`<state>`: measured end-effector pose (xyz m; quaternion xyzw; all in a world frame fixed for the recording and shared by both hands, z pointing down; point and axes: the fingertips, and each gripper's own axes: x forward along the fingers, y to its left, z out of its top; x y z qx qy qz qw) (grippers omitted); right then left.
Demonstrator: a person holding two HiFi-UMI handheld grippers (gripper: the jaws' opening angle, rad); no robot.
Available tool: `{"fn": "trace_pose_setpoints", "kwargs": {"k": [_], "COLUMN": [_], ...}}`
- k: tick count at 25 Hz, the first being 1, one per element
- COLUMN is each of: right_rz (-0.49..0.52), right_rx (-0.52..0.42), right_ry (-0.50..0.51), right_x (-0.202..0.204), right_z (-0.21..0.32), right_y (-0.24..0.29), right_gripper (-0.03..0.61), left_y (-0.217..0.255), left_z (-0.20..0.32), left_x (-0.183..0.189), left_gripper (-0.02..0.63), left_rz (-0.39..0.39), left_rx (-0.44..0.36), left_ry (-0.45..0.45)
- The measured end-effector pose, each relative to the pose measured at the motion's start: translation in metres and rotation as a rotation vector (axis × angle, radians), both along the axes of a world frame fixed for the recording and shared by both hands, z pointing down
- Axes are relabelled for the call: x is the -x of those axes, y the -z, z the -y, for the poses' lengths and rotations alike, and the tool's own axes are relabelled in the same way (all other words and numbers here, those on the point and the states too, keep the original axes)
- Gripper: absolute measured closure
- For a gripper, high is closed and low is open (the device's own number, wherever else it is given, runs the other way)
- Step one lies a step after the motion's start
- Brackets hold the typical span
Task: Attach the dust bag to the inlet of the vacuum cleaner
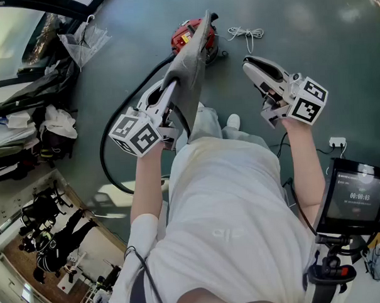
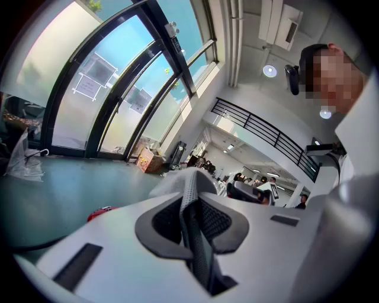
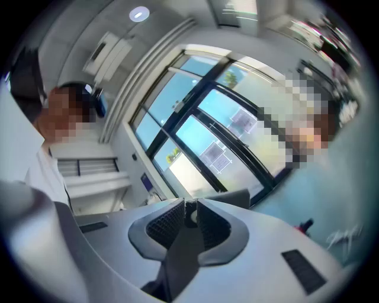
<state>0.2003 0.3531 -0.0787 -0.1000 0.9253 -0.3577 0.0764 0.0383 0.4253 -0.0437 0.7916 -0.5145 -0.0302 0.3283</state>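
A red vacuum cleaner (image 1: 186,33) sits on the green floor ahead of the person, and shows as a red spot (image 2: 99,213) in the left gripper view. The grey dust bag (image 1: 190,72) hangs in the air over it. My left gripper (image 1: 173,85) is shut on its lower edge, and the cloth (image 2: 190,183) stands pinched between the pads. My right gripper (image 1: 248,63) is held level to the right, apart from the bag in the head view. Its pads are closed on a dark grey fabric strip (image 3: 177,254); I cannot see whether this strip joins the bag.
A black hose (image 1: 110,129) loops from the vacuum across the floor on the left. A white cord (image 1: 244,33) lies beside the vacuum. Bags and clutter (image 1: 78,39) line the left wall. A screen on a stand (image 1: 355,197) and a socket block (image 1: 337,141) are at the right.
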Motion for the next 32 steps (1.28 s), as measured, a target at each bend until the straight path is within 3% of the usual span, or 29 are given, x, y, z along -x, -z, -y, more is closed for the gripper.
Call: {"fn": "trace_pose_setpoints", "kwargs": {"k": [5, 6, 8, 9, 11, 13, 15, 20, 22, 23, 28, 32], "right_rz": [-0.269, -0.323, -0.439, -0.506, -0.637, -0.742, -0.797, -0.745, -0.722, -0.707, -0.645, -0.631], "right_rx": [-0.476, -0.567, -0.726, -0.801, -0.974, -1.156, -1.296, -1.525, -1.548, -1.528, -1.290, -1.151], "right_ry": [0.101, 0.157, 0.310, 0.398, 0.552, 0.658, 0.727, 0.983, 1.089, 1.121, 1.213, 1.202], "right_x": [0.064, 0.085, 0.128, 0.147, 0.176, 0.192, 0.200, 0.219, 0.216, 0.214, 0.218, 0.216], "right_z": [0.066, 0.076, 0.099, 0.114, 0.143, 0.166, 0.185, 0.203, 0.209, 0.211, 0.194, 0.213], "right_y": [-0.003, -0.006, -0.021, -0.034, -0.055, -0.064, -0.066, -0.074, -0.085, -0.087, -0.079, -0.096], "right_gripper": [0.531, 0.528, 0.440, 0.440, 0.379, 0.379, 0.379, 0.380, 0.407, 0.510, 0.537, 0.538], "left_y": [-0.014, -0.017, -0.023, -0.025, -0.027, -0.020, -0.010, -0.002, -0.005, -0.006, -0.008, -0.020], "left_z": [0.026, 0.035, 0.063, 0.081, 0.116, 0.138, 0.150, 0.174, 0.185, 0.188, 0.175, 0.179], "left_x": [0.039, 0.049, 0.070, 0.082, 0.102, 0.113, 0.118, 0.119, 0.114, 0.113, 0.129, 0.122], "left_gripper": [0.574, 0.574, 0.574, 0.574, 0.574, 0.574, 0.574, 0.573, 0.573, 0.572, 0.571, 0.523], "left_rz": [-0.012, -0.015, -0.014, -0.008, 0.009, 0.036, 0.077, 0.153, 0.184, 0.192, 0.173, 0.184], "left_rx": [0.037, 0.048, 0.057, 0.054, 0.042, 0.022, 0.002, 0.028, 0.058, 0.072, 0.116, 0.126], "left_ry": [-0.037, -0.051, -0.075, -0.079, -0.085, -0.105, -0.133, -0.150, -0.135, -0.116, -0.002, -0.020]}}
